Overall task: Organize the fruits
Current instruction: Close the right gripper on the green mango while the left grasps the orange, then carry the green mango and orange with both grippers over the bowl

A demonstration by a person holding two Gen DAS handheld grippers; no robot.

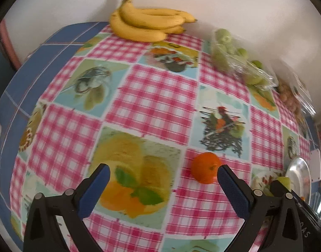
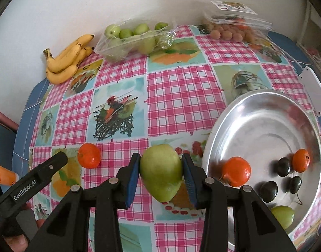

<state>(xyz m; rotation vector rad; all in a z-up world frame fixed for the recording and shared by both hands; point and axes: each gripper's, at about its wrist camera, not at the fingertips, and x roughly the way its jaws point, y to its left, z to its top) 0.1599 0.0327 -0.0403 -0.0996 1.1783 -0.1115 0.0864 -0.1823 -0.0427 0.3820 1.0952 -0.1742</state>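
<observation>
My right gripper is shut on a green pear and holds it just left of the metal bowl. The bowl holds two tangerines, three dark plums and a green fruit. My left gripper is open and empty above the tablecloth; a loose tangerine lies just inside its right finger. That tangerine also shows in the right wrist view, next to the left gripper's finger.
A banana bunch lies at the table's back by the wall. A clear tray of green fruit and a clear box of small brown fruit stand along the back. A white plate-like part lies behind the bowl.
</observation>
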